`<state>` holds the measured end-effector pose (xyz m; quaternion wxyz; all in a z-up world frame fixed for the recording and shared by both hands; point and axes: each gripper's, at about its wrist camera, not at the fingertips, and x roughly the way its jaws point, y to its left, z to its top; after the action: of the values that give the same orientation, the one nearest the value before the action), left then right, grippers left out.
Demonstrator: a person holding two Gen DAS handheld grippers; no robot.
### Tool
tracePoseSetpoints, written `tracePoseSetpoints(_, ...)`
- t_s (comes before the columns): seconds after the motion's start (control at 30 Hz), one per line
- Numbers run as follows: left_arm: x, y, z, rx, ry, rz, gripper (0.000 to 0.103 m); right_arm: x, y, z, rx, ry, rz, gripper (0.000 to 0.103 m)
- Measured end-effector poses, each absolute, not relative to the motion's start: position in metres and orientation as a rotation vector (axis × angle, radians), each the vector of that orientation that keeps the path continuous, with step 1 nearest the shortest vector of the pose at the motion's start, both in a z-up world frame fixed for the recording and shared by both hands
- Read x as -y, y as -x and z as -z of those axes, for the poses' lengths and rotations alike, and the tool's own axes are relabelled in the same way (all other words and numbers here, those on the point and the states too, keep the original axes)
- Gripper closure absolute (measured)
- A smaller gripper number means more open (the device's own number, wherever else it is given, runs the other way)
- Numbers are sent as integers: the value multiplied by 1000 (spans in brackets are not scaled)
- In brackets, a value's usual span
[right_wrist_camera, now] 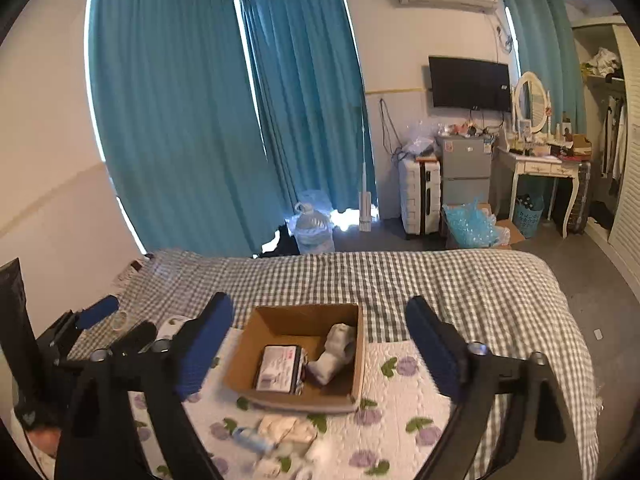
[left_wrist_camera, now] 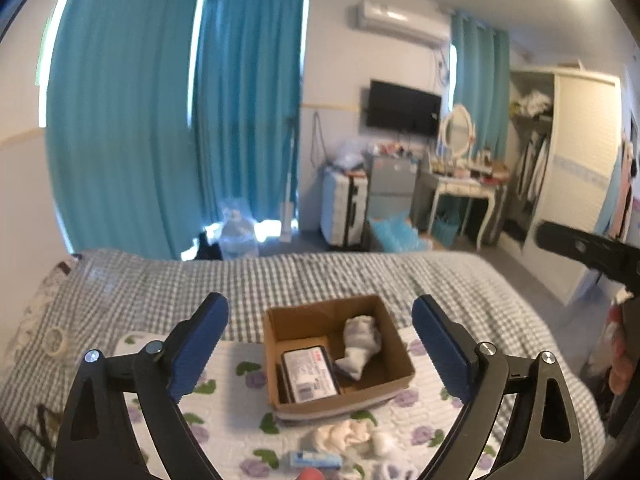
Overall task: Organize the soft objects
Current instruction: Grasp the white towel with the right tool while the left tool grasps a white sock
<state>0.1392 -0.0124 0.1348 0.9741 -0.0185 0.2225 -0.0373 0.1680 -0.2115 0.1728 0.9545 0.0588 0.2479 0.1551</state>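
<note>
Both grippers' fingers spread, cardboard box [left_wrist_camera: 338, 356] holding white sock [left_wrist_camera: 360, 344]

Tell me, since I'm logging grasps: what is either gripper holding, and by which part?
Nothing. The left gripper and right gripper are both open and empty above the cardboard box.

A box [left_wrist_camera: 340, 360] sits on a quilt [left_wrist_camera: 224, 364], & the quilt lies on the bed [left_wrist_camera: 280, 276]. In the box, a pack [left_wrist_camera: 310, 374] lies on the left w/ a rolled cloth [left_wrist_camera: 360, 344] right beside it. In front of the box, on the quilt, lie a crumpled cloth [left_wrist_camera: 340, 434] & a small tube [left_wrist_camera: 316, 460]. A tape roll [left_wrist_camera: 56, 340] lies far left on the bed. Behind the bed, a water jug [right_wrist_camera: 314, 226] stands by the curtains [right_wrist_camera: 224, 112]. Right of it come a suitcase [right_wrist_camera: 420, 196], a fridge [right_wrist_camera: 466, 170], then a desk [right_wrist_camera: 540, 170] w/ a mirror [right_wrist_camera: 530, 100] on it. A TV [right_wrist_camera: 468, 82] hangs above the fridge.
</note>
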Motion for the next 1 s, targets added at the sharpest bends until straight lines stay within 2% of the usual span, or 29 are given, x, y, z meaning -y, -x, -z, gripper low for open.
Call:
tracePoseSetpoints(0.13,8,-106,-143,-450,43,54,8,221,-113,-183,-508,-75,-299,4)
tracePoseSetpoints(0.3,4,-78,-111,-497,15,47,8,217,-69,-156,-549,3,-281,2)
tracePoseSetpoints(0.5,4,-67,-46,-611,-9,47,8,198,-55,-74,-640,99,-265,2)
tracePoseSetpoints(0.8,14,-67,56,-753,-98,31,8,169,-85,62,-866,93,-325,2)
tracePoseSetpoints(1.0,3,-83,101,-839,-45,16,8,152,-111,117,-969,97,-350,4)
